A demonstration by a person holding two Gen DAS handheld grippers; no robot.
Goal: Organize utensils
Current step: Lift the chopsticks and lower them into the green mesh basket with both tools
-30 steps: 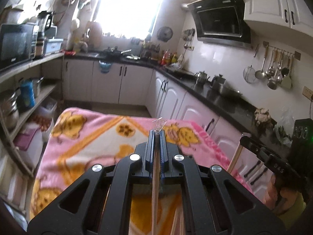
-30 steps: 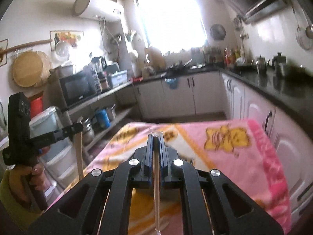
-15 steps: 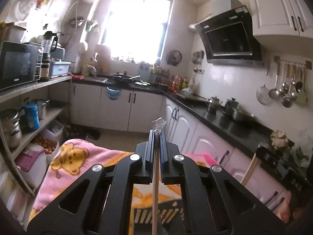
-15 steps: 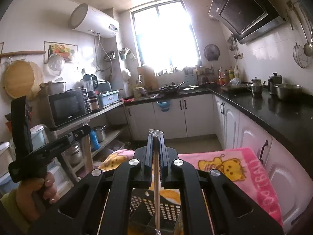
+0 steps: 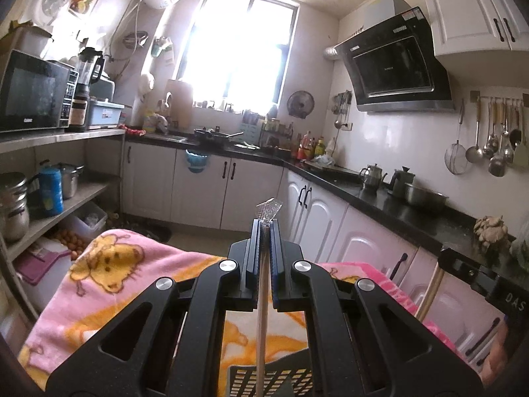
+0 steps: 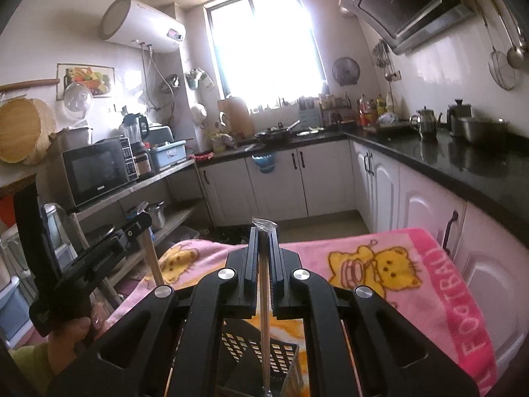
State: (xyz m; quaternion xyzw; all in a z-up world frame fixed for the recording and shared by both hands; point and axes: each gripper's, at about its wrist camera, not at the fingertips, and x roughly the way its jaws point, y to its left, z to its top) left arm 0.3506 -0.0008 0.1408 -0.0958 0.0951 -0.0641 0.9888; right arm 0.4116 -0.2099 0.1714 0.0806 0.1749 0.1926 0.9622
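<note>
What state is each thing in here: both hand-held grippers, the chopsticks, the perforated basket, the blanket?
Left hand-held gripper: shut on a wrapped chopstick.
Right hand-held gripper: shut on a second chopstick.
Black perforated basket: upright on the blanket, below both chopsticks.
Pink blanket: spread flat.

Both grippers, the left gripper (image 5: 263, 231) and the right gripper (image 6: 263, 235), are matt black plastic with shiny metal screws, and each pinches a pale, smooth wooden chopstick (image 5: 261, 317) whose tip sits in crinkly clear plastic wrap (image 5: 269, 206). The blanket (image 6: 380, 264) is soft pink fleece, and the basket (image 6: 261, 350) is black perforated plastic. The countertop (image 6: 463, 165) is glossy black stone, and the kettle (image 6: 425, 122) and pot (image 6: 482, 129) are polished metal.
</note>
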